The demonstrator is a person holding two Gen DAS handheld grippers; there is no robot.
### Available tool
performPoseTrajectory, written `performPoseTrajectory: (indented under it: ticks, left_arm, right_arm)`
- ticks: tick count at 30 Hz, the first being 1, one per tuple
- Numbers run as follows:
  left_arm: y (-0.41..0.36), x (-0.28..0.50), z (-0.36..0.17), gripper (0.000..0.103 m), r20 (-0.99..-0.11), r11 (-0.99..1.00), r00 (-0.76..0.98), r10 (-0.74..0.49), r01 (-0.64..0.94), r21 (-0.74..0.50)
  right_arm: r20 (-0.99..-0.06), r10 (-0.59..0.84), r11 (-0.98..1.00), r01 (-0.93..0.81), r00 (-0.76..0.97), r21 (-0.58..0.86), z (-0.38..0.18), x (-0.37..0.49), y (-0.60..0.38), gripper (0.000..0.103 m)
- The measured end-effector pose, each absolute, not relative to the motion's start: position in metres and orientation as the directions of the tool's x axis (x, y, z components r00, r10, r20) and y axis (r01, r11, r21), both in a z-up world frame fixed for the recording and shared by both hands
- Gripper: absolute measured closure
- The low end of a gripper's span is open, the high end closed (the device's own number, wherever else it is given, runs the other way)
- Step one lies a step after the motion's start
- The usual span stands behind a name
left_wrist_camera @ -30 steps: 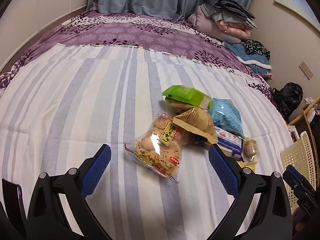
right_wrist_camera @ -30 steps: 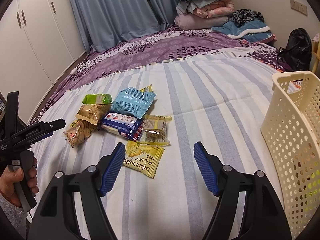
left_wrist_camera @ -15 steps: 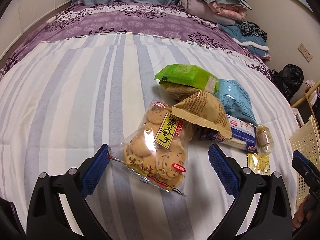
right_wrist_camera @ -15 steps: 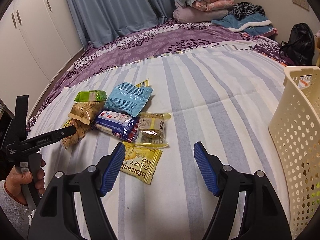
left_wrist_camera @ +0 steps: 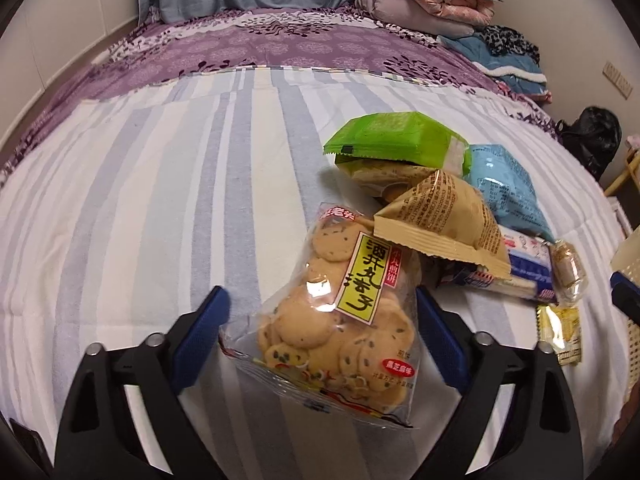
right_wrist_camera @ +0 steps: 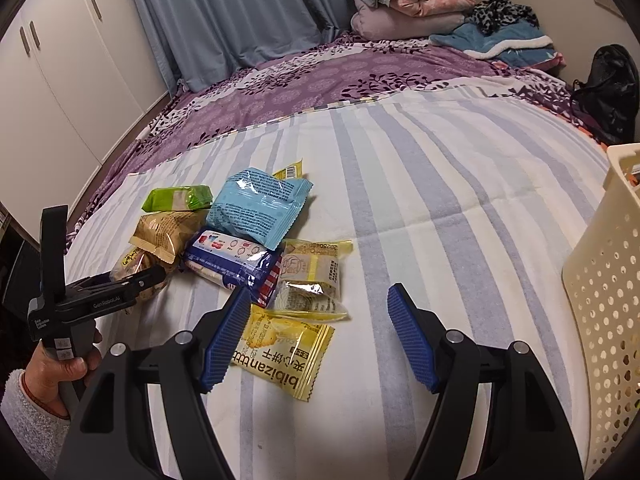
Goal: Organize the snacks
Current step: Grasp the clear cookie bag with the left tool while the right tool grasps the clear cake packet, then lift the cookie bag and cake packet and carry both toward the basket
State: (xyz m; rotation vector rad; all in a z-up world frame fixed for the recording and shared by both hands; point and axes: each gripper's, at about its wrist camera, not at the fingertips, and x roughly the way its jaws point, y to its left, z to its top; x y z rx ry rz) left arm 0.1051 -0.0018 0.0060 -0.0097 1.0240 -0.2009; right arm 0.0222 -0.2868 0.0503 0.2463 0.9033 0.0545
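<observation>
- Clear cookie bag (left_wrist_camera: 340, 320) with a yellow label (round speckled biscuits inside) lies between the left gripper (left_wrist_camera: 320, 328), whose jaws have just been closing, not yet pressing.
- Right gripper (right_wrist_camera: 316, 336) stands apart over the yellow biscuit packet (right_wrist_camera: 280, 356).

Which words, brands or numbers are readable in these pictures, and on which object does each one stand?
"bibizan": yellow packet, right wrist view.
"GenRobot.AI": side of the left gripper.
Large black Chinese characters on a yellow label: cookie bag.
Small print on the blue packet and tan packet: too small to read.
</observation>
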Motion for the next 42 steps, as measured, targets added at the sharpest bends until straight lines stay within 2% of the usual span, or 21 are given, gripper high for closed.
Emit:
performPoseTrajectory:
  ticks: [3,9,17,22,24,26,30,38,40,42]
  left_arm:
    - [0.001,0.103,0.010,0.029,-0.838,0.979,0.513,-0.186,0.169,-0.114]
    - [0.008,0.095,0.021,0.031,-0.820,0.979,0.539,-0.195,0.152,-0.133]
    - [0.024,0.073,0.043,0.032,-0.794,0.982,0.576,-0.191,0.109,-0.157]
    - [0.029,0.063,0.050,0.032,-0.789,0.981,0.582,-0.196,0.104,-0.166]
    - [0.028,0.061,0.052,0.032,-0.789,0.980,0.581,-0.199,0.108,-0.168]
    - [0.028,0.058,0.051,0.032,-0.792,0.980,0.577,-0.200,0.111,-0.167]
    - [0.027,0.054,0.044,0.032,-0.807,0.980,0.557,-0.197,0.113,-0.161]
    - [0.025,0.046,0.025,0.030,-0.846,0.982,0.500,-0.186,0.115,-0.148]
    - [0.026,0.044,0.021,0.029,-0.853,0.982,0.486,-0.189,0.117,-0.151]
    - [0.025,0.041,0.019,0.022,-0.855,0.982,0.483,-0.188,0.121,-0.147]
  right_arm:
    - [-0.776,0.148,0.970,0.064,0.613,0.236,0.045,0.026,-0.288,0.032]
    - [-0.786,0.142,0.973,0.061,0.602,0.223,0.037,0.037,-0.285,0.032]
    - [-0.799,0.135,0.982,0.027,0.586,0.186,0.027,0.058,-0.272,0.033]
    - [-0.818,0.122,0.987,0.015,0.563,0.157,0.018,0.068,-0.267,0.050]
    - [-0.817,0.112,0.990,0.011,0.565,0.143,0.017,0.068,-0.265,0.052]
    - [-0.817,0.110,0.991,0.003,0.566,0.136,0.017,0.069,-0.264,0.059]
    - [-0.815,0.108,0.991,0.004,0.570,0.135,0.018,0.067,-0.265,0.063]
    - [-0.811,0.097,0.991,0.023,0.577,0.135,0.022,0.057,-0.274,0.065]
    - [-0.808,0.097,0.990,0.028,0.581,0.139,0.024,0.053,-0.276,0.065]
    - [-0.805,0.098,0.989,0.031,0.585,0.143,0.027,0.051,-0.278,0.065]
